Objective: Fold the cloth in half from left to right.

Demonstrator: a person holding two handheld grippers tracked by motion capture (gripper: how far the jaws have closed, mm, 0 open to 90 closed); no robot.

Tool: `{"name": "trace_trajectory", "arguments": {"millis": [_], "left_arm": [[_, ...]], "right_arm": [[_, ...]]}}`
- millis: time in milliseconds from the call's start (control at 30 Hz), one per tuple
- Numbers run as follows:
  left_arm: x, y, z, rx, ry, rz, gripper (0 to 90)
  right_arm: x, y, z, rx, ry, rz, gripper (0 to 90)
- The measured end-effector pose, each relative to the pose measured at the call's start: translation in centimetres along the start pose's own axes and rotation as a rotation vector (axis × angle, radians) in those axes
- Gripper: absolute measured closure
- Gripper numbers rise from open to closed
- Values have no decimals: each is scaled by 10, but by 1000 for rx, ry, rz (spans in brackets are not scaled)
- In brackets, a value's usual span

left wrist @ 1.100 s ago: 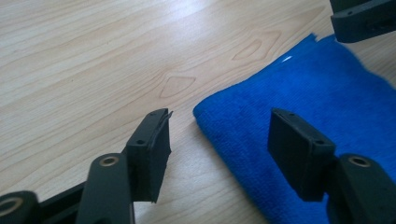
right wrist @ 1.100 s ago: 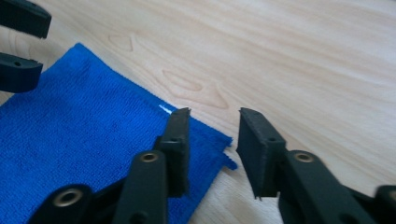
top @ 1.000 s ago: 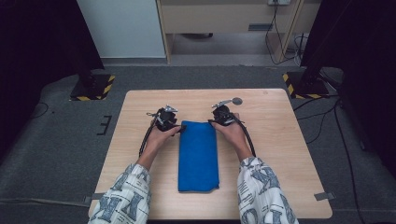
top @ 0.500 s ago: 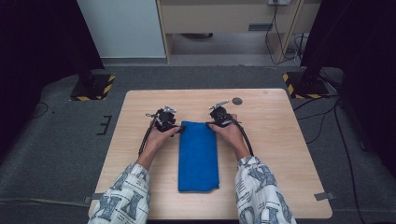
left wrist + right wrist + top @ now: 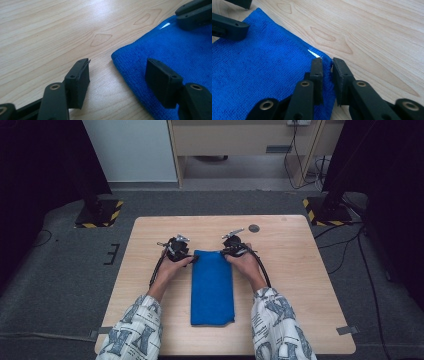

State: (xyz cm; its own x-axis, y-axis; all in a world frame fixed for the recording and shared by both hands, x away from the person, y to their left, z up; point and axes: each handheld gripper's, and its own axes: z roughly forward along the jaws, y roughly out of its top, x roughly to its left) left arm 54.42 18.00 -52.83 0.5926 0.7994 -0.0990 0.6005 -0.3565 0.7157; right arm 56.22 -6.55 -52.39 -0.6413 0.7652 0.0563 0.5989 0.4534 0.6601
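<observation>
Right gripper [image 5: 327, 65] jaws just closed onto the soft blue towel's [image 5: 212, 285] far corner; left gripper [image 5: 122, 75] gapes astride its corner, gripping nothing.

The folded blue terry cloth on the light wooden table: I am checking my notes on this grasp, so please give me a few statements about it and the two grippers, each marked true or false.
1. The folded blue terry cloth lies lengthwise between the person's forearms. True.
2. The right gripper has its jaws closed onto a far corner of the cloth. True; they have just been closing, with the cloth's edge between them.
3. The left gripper is clamped on the cloth. False: its jaws stand apart, one over the bare light wooden table, one over the cloth.
4. The cloth is red. False: it is blue.
5. A small white tag shows at the cloth's edge near the right gripper. True.
</observation>
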Motion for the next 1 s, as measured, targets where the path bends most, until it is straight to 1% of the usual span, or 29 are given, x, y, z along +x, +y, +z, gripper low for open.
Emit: {"name": "trace_trajectory", "arguments": {"millis": [33, 133, 200, 233, 267, 300, 333, 367, 400, 433, 467, 500, 567, 633, 700, 800, 967, 1000], "left_arm": [[0, 0, 0, -5, -4, -4, 364], [-2, 0, 2, -1, 0, 3, 383], [-3, 0, 3, 0, 12, 9, 395], [-3, 0, 3, 0, 14, 8, 409], [-4, 1, 3, 2, 12, 13, 445], [-4, 1, 3, 2, 12, 13, 481], [-6, 1, 3, 8, 13, 30, 481], [-9, 2, 2, 22, -11, 39, 687], [-9, 2, 2, 22, -11, 39, 738], [-11, 3, 3, 24, -16, 31, 738], [-13, 3, 3, 24, -14, 37, 800], [-15, 3, 4, 23, -13, 45, 819], [-16, 4, 2, 12, -7, 33, 845], [-18, 6, -1, -13, -1, 20, 863], [-22, 9, -3, -24, 5, 27, 872], [-27, 12, -7, -23, 16, 52, 875], [-30, 18, -14, -39, 25, 54, 878], [-30, 18, -14, -39, 25, 54, 879]], "right_arm": [[0, 0, 0, 0, 0, 2, 798], [0, 0, 0, -3, 6, 9, 813], [1, -1, 0, -8, 2, 5, 848], [2, -1, 0, -7, 0, 7, 853], [3, -1, 0, -11, -5, 5, 857], [3, -2, 0, -14, -9, -10, 861], [3, -2, 0, -14, -9, -10, 861], [4, -2, -1, -18, -11, -16, 864], [4, -2, -1, -18, -11, -16, 864], [5, -2, -2, -18, -9, -7, 864], [5, -3, -4, -28, -12, -9, 865], [5, -4, -5, -29, -11, -12, 865], [5, -6, -8, -34, -10, -16, 865], [6, -7, -12, -42, -10, -19, 865], [6, -8, -16, -47, -10, -32, 866], [6, -7, -23, -71, -12, -26, 867], [5, -4, -34, -98, -12, -25, 867], [5, -4, -34, -98, -12, -25, 867]]}}
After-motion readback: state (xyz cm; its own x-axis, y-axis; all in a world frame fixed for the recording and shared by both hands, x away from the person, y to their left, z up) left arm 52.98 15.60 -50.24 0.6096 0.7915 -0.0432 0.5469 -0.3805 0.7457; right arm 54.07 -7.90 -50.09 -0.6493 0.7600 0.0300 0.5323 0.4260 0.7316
